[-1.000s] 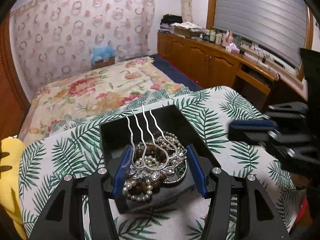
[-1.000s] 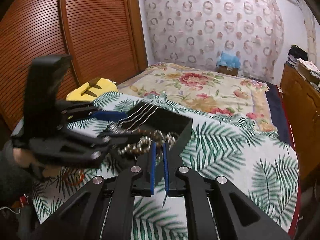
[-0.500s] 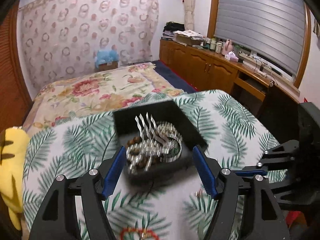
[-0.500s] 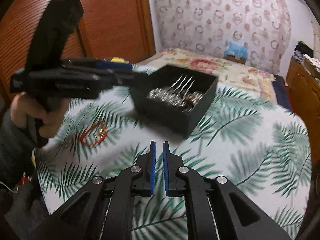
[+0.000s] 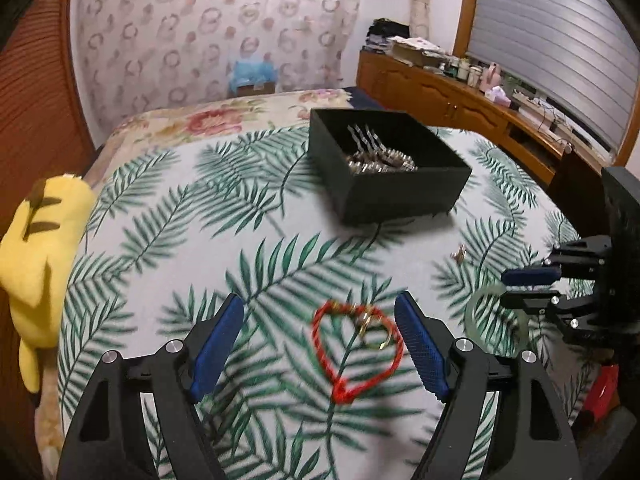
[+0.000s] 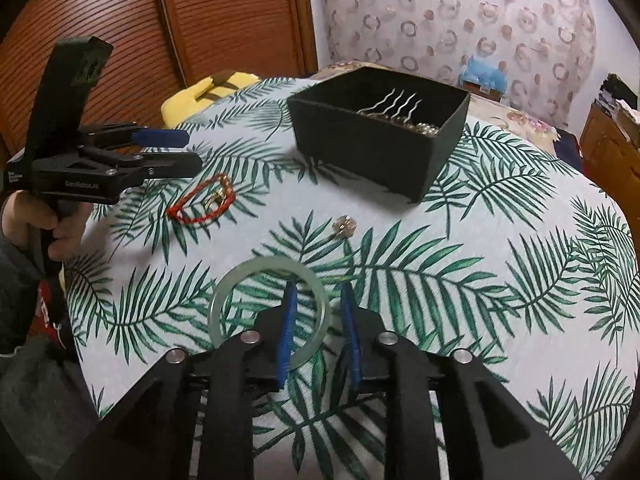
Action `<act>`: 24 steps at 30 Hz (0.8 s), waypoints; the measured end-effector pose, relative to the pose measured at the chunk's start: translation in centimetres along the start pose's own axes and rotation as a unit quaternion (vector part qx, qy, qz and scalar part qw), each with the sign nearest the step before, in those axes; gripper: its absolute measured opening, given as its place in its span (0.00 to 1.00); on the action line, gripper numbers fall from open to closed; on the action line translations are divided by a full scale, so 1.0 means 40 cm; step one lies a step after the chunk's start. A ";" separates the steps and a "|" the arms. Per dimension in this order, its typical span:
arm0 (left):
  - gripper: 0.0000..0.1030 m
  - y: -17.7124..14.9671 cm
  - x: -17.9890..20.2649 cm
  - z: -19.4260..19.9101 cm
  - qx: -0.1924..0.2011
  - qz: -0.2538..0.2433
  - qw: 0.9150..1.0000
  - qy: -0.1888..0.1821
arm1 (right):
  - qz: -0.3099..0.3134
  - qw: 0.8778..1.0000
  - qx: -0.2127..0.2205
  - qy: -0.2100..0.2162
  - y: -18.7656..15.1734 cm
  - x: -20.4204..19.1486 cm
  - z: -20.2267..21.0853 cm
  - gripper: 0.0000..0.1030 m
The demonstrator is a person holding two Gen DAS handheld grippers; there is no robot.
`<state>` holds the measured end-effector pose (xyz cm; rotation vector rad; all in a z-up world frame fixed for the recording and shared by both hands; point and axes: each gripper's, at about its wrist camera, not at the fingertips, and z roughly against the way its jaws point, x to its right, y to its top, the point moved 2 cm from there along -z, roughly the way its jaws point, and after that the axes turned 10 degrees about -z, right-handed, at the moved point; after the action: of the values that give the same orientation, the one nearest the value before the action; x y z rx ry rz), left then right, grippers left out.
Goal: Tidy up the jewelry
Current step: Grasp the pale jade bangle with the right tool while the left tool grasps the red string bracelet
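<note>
A black box point(image 5: 392, 184) point(image 6: 372, 148) on the leaf-print table holds a silver hair comb point(image 6: 394, 104) and pearls. A red cord bracelet with a gold ring point(image 5: 358, 344) point(image 6: 202, 202) lies between the fingers of my open, empty left gripper point(image 5: 320, 344), which also shows in the right wrist view point(image 6: 176, 150). A pale green bangle point(image 6: 270, 314) point(image 5: 476, 312) lies on the table. My right gripper point(image 6: 316, 320) is open, its fingers straddling the bangle's right rim. A small gold ornament point(image 6: 345, 226) point(image 5: 459, 255) lies between bangle and box.
A yellow plush toy point(image 5: 36, 248) sits at the table's left edge. A bed with a floral cover point(image 5: 224, 116) is beyond the table. A wooden cabinet point(image 5: 460, 108) runs along the right wall. Wooden sliding doors point(image 6: 120, 40) stand on the left.
Both grippers have pulled back from the box toward the near side of the table. The left now frames the red bracelet. The right has opened over the green bangle.
</note>
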<state>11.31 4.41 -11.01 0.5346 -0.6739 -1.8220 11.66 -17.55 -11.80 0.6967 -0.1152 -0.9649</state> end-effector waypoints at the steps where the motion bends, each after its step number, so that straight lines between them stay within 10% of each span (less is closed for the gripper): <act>1: 0.65 -0.007 0.002 -0.001 -0.002 0.000 1.000 -0.001 | 0.005 1.000 -0.001 -0.006 -0.003 -0.005 -0.002 0.24; 15: 0.28 -0.035 0.008 -0.055 -0.019 -0.009 1.000 -0.012 | 0.026 0.999 0.006 -0.031 0.005 -0.017 -0.012 0.08; 18: 0.02 -0.034 0.007 -0.058 -0.022 -0.016 1.000 -0.002 | 0.029 0.999 0.025 -0.033 0.016 -0.020 0.008 0.08; 24: 0.02 -0.019 0.015 -0.039 -0.008 -0.021 1.000 -0.010 | 0.033 0.998 0.052 -0.031 0.042 -0.028 0.046 0.08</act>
<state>11.60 3.74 -12.72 0.5248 -0.6661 -1.8716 11.50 -16.96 -9.13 0.7537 -0.2425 -0.9225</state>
